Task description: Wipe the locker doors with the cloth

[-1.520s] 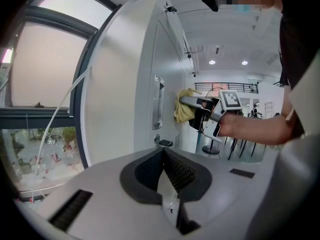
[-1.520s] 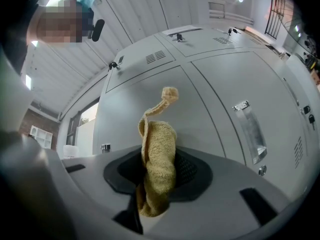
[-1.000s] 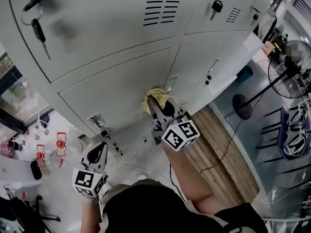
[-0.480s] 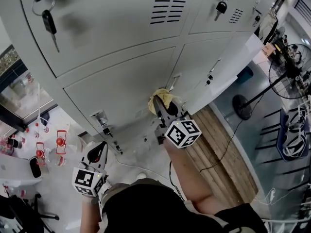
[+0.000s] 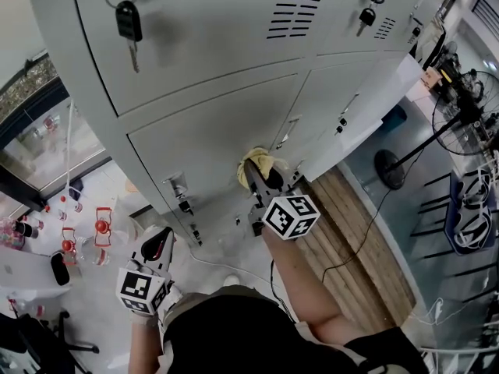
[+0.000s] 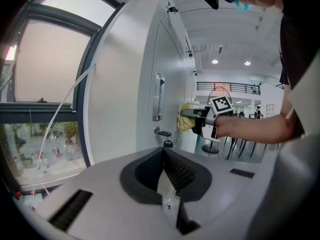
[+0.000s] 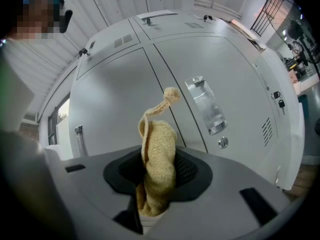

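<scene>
The grey lockers (image 5: 210, 45) fill the upper part of the head view. My right gripper (image 5: 253, 170) is shut on a yellow cloth (image 5: 259, 160) and holds it at a lower locker door (image 5: 226, 139), just left of the seam between two doors. In the right gripper view the cloth (image 7: 157, 154) sticks up out of the jaws, close in front of the door (image 7: 120, 99). My left gripper (image 5: 158, 244) hangs low at the left, away from the lockers, shut with nothing in it. The left gripper view shows its jaws (image 6: 164, 170) together and the cloth (image 6: 187, 115) at the door farther off.
Keys (image 5: 127, 22) hang from the upper locker locks. A recessed handle (image 7: 207, 111) and a lock (image 7: 223, 142) sit on the door to the right of the cloth. A standing fan (image 5: 460, 107) and wooden flooring (image 5: 359, 232) lie to the right; a window (image 6: 45, 94) is left of the lockers.
The right gripper with the cloth has slid slightly right and down along the lower door. The head view has shifted, so the lockers sit further right. The left gripper has stayed put.
</scene>
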A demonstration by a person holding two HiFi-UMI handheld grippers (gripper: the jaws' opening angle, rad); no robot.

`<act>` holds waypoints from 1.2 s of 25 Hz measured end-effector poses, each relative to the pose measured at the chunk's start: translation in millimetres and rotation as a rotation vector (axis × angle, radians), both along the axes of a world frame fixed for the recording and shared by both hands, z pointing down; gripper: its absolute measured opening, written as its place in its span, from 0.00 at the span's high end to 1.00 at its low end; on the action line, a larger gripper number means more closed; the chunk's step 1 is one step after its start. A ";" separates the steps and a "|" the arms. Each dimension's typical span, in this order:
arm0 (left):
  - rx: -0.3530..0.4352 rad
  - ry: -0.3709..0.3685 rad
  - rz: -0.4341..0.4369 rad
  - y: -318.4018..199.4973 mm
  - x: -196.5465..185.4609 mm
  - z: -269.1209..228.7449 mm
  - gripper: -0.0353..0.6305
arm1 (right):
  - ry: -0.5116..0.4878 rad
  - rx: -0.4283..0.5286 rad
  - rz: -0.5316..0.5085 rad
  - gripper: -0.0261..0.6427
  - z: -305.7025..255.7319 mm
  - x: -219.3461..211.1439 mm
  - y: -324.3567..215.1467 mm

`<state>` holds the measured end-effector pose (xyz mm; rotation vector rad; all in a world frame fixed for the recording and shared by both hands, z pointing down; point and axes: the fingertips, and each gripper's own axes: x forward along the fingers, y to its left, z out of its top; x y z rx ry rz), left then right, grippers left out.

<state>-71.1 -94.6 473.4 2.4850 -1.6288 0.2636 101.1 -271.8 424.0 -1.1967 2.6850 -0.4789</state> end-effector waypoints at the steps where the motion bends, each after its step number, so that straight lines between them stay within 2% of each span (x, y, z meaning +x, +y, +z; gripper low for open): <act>1: -0.001 0.000 0.002 1.6 -3.0 -0.1 0.93 | 0.001 -0.003 0.001 0.77 0.8 -3.0 2.3; 18: -0.013 0.006 0.072 23.7 -54.5 -1.1 0.93 | 0.001 -0.023 -0.041 0.77 -2.0 -88.4 63.5; 30: -0.018 0.035 0.133 34.4 -81.0 2.5 0.93 | 0.026 0.022 -0.016 0.77 -25.7 -128.2 97.8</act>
